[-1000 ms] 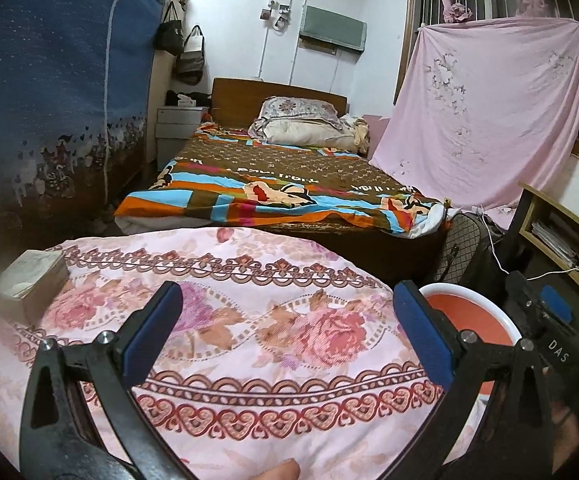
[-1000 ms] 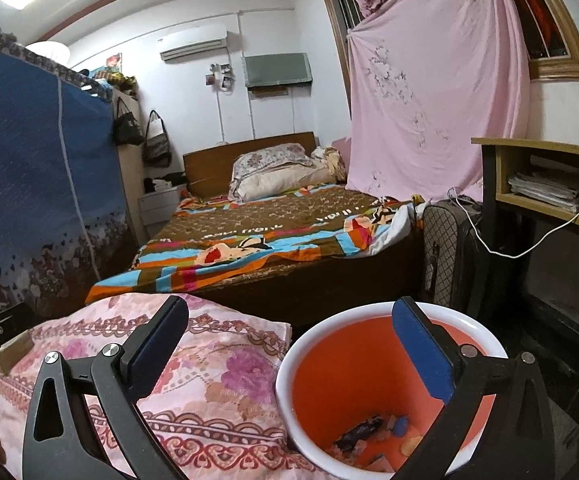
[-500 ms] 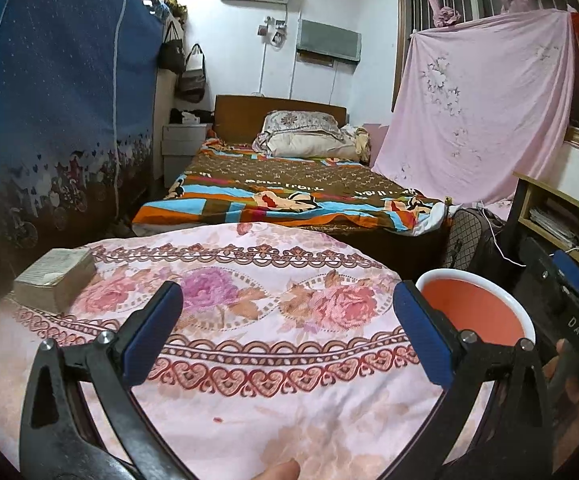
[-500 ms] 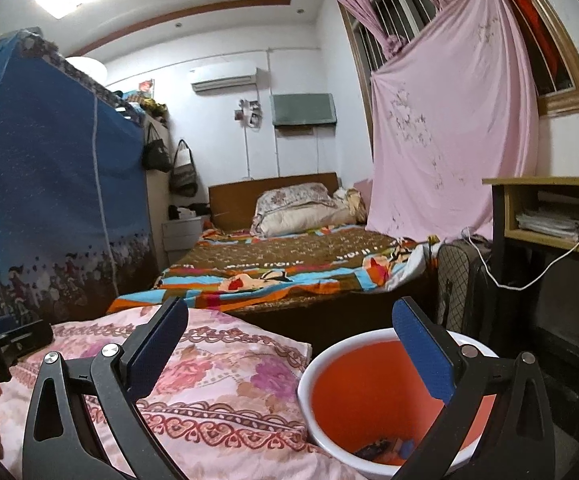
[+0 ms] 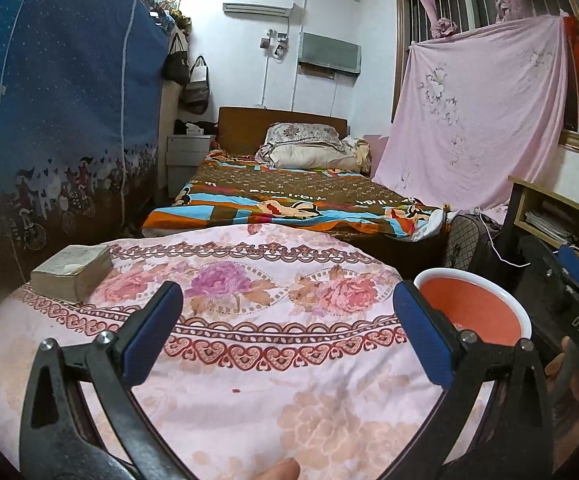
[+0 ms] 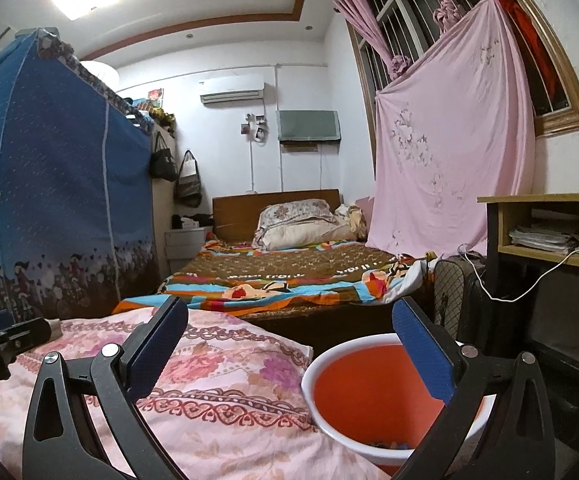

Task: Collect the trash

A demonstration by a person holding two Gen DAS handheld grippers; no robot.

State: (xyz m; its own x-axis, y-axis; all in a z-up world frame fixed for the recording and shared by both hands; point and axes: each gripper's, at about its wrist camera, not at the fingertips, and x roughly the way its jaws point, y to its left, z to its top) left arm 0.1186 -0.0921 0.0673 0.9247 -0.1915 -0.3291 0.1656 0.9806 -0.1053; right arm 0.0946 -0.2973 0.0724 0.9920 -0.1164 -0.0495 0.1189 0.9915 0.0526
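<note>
At the far left of the cloth-covered table [image 5: 249, 380], a thick worn book [image 5: 74, 270] lies near the edge; it does not read as trash and should be left alone. The left gripper [image 5: 285, 336] hovers over the middle of the floral cloth with its jaws spread wide and nothing between the blue pads. No loose litter shows on the cloth in either view, save one small dark red speck [image 5: 235, 391] just ahead of the left gripper; whether it is a crumb or a stain cannot be determined. To the right, the orange bin [image 6: 373, 392] with its white rim stands just beside the table edge, and a few small scraps [image 6: 387, 445] lie at its bottom. The right gripper [image 6: 289, 352] is held above the near rim of the bin, likewise wide open and empty. In my judgement the collecting is at or near its end. The sound course is to sweep both cameras across the tabletop for remaining items, keep both tools open, and test the speck with one pad before closing out.
</note>
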